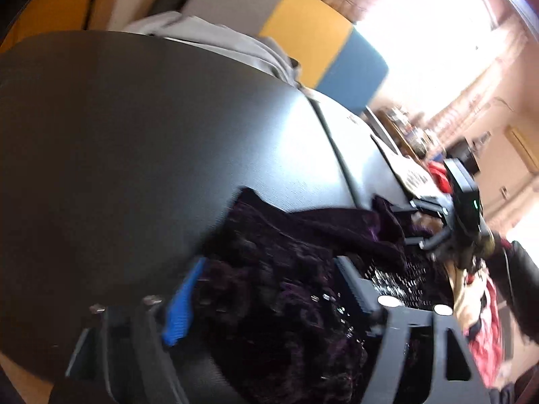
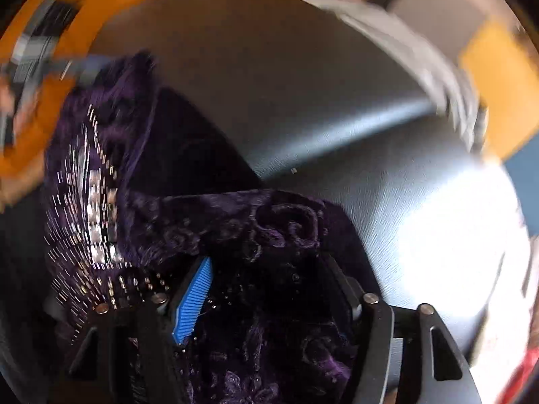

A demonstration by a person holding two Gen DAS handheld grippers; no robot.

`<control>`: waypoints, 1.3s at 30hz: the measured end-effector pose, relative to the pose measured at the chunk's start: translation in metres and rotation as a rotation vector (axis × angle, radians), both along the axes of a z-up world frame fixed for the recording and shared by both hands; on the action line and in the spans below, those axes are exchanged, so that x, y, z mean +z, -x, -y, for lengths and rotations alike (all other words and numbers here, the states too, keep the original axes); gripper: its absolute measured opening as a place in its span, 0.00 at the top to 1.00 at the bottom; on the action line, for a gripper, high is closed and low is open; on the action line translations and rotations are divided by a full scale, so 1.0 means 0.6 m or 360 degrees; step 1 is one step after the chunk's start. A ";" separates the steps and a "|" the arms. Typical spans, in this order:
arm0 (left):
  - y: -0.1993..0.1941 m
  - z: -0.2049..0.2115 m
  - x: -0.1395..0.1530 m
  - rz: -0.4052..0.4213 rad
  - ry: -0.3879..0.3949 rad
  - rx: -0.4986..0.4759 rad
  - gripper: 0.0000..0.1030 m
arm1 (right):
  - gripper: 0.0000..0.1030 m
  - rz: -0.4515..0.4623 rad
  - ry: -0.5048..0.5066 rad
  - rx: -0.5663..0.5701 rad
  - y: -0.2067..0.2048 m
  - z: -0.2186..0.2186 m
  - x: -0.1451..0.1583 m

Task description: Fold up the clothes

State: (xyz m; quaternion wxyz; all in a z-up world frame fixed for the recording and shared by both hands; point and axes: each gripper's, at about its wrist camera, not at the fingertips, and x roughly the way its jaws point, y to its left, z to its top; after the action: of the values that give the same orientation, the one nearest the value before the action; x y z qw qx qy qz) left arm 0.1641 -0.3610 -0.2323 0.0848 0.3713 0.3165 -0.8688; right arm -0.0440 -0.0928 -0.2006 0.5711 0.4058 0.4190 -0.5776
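Item: dark purple velvet garment [image 2: 235, 229], embossed with a swirl pattern and carrying a beaded or sequinned panel [image 2: 97, 222]. It lies bunched on the black table [image 1: 118, 128], near the table edge closest to the person, with bare tabletop stretching away beyond it.

Left gripper [image 1: 269, 289]: jaws stand wide apart, the blue pad [image 1: 180, 309] on one side and the black finger on the other. The garment lies directly under and between them, but the pads do not press on it. The gripper points slantwise down onto the cloth.

Right gripper [image 2: 269, 289]: jaws likewise apart, blue pad [image 2: 195, 299] clear to one side, velvet filling the gap below, nothing clamped. It points steeply down. In the left wrist view it appears at the far right end of the garment [image 1: 458, 208].

Key relation: the heap runs lengthwise between the two grippers, one at each end, so each hand is nearest its own end. A thick folded ridge crosses just ahead of the right jaws.

Surroundings: grey cloth [image 1: 215, 38] at the far table edge, well apart; red patterned fabric [image 1: 485, 330] beside the right hand, off the table side; yellow and blue panel [image 1: 323, 54] behind.

Obstructions: none on the table between the jaws and the velvet. Both views are blurred, so the garment's outline and edges cannot be told.
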 end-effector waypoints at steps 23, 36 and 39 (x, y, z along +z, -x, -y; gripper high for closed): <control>-0.013 -0.021 0.321 -0.0591 0.0531 0.0167 0.94 | 0.85 0.0125 0.1060 -0.0861 0.001 -0.158 0.251; 0.213 0.166 0.261 -0.0212 0.0312 0.0447 0.28 | 0.71 0.0096 0.1123 -0.1701 0.311 -0.216 0.234; 0.160 0.163 0.150 -0.0024 0.0183 0.0428 0.30 | 0.68 0.0174 0.1032 -0.1594 0.252 -0.190 0.172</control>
State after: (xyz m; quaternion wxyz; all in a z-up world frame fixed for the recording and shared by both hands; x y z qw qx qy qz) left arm 0.0681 -0.4585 -0.1421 0.2191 0.3135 0.3137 -0.8690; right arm -0.1951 0.0209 -0.0975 0.3447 0.3879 -0.0510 -0.8533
